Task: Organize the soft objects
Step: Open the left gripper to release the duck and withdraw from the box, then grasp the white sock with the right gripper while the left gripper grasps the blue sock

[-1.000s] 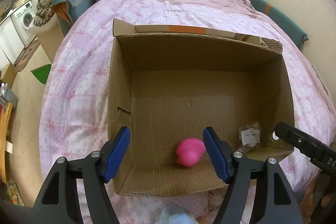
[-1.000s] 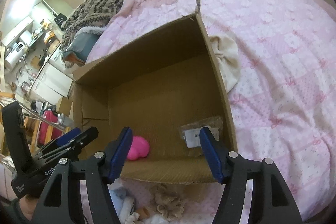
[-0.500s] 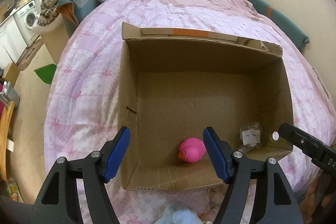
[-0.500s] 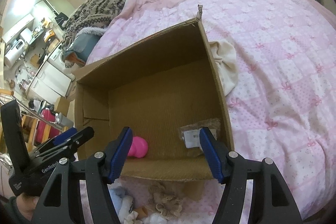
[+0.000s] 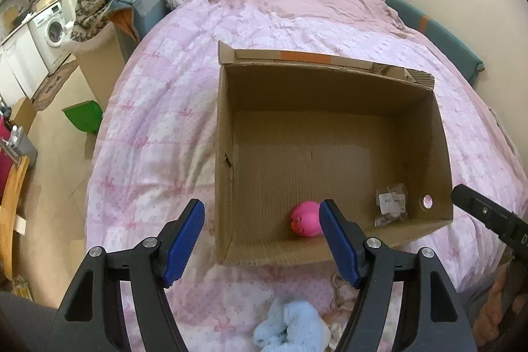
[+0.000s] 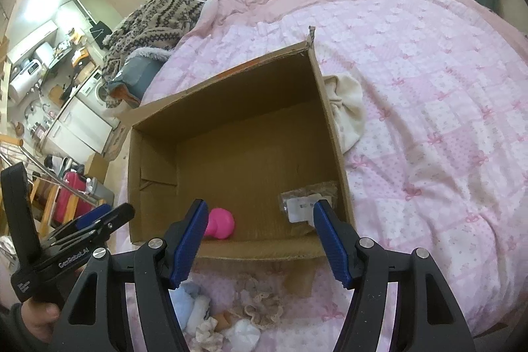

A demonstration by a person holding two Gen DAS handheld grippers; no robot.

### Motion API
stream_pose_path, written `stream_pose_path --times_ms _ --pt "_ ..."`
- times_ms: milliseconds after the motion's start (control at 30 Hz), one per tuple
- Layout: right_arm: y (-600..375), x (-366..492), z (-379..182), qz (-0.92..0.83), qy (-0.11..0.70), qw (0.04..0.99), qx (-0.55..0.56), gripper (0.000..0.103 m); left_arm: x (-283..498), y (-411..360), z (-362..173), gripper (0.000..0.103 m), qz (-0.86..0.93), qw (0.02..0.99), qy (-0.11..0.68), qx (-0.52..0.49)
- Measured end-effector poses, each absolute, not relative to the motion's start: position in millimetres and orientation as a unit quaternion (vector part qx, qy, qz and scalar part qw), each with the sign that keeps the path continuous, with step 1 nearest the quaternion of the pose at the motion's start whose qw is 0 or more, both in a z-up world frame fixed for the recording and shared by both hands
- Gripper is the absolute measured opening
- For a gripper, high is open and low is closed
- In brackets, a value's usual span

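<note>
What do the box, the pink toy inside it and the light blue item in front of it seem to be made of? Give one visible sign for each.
Box: corrugated cardboard, matt brown; ribbed floor and torn fluted edge.
Pink toy: probably rubber or soft plastic; smooth, rounded, even colour with a slight sheen.
Light blue item: fluffy fabric, perhaps fleece or terry; fuzzy, crumpled surface.

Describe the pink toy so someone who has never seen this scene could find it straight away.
On the pink quilted bed stands an open cardboard box. On its floor, against the near wall, lies the pink toy, a small rounded duck-like figure with an orange beak. Its only neighbour inside is a clear plastic packet with a white label, flat in the right corner; the toy alone is bright pink.
</note>
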State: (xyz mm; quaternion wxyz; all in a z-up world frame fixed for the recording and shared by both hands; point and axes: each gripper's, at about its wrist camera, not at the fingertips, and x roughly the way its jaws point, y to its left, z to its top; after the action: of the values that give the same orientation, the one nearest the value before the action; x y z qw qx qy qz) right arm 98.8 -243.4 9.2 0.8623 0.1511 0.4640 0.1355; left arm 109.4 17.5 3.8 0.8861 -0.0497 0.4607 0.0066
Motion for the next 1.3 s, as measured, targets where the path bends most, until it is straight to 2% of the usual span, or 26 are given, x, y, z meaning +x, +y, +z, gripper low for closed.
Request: stream_pose_path --times_ms 800,1000,1300 --pt "-221 30 1 0.175 0.502 0.832 0.16 0.07 38 36 -9 0.069 0.035 0.864 0.496 -0.084" --pt "-217 23 -17 0.168 0.538 0.813 0.149 0.07 35 46 -23 0.069 0.061 0.853 0.509 -0.097" --pt "-218 30 -61 0.175 0.613 0.742 0.206 0.07 39 60 -36 0.069 0.083 0.839 0.523 -0.122"
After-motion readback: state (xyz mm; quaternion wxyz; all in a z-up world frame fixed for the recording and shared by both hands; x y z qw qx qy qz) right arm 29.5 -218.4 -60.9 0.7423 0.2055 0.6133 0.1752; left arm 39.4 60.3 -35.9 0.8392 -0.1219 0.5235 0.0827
